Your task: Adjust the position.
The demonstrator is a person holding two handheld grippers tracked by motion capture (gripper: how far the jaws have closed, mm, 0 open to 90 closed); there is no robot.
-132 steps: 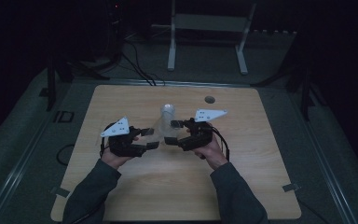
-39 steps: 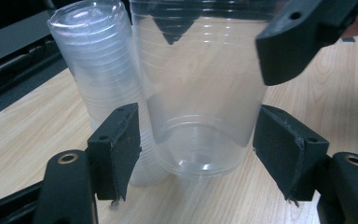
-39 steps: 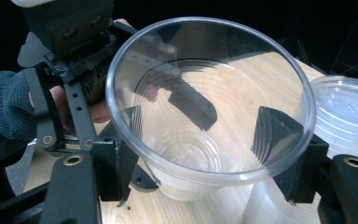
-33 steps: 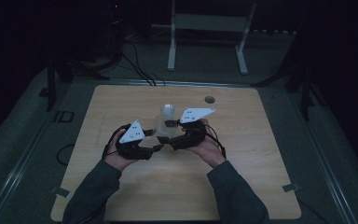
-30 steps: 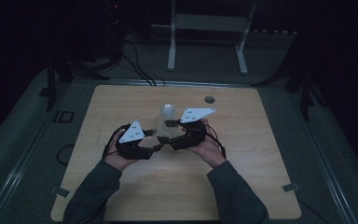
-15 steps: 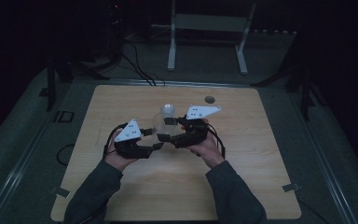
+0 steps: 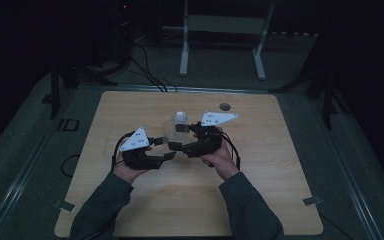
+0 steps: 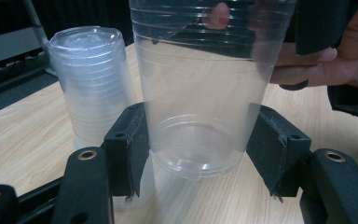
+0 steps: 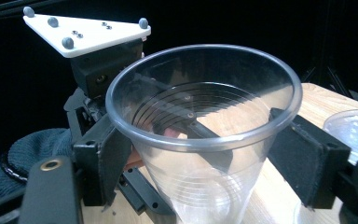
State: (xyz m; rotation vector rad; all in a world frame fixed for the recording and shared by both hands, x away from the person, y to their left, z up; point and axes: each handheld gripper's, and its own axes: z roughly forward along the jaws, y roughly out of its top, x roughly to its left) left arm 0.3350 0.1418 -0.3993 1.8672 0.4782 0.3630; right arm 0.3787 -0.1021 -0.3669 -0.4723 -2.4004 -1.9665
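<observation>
Opening its jaws just now around the rim, the right hand-held gripper [image 9: 200, 154] has released the clear cup [image 8: 200, 93], now clamped near its base by the left hand-held gripper [image 8: 200, 163] above the worktop [image 7: 130, 115], beside the cup stack [image 8: 91, 84].

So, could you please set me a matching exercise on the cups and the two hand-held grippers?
Things:
1. single clear plastic cup
2. stack of clear plastic cups
3. left hand-held gripper
4. right hand-held gripper

States:
A. upside down on the wooden table
B. jaws clamped near the single cup's base
C. jaws on either side of the single cup's rim
D. upright, mouth up, between both grippers

Pairs: 1-D, 2-A, 3-B, 4-C.

Note: the right hand-held gripper's jaws have just been opening, with the cup between them.
</observation>
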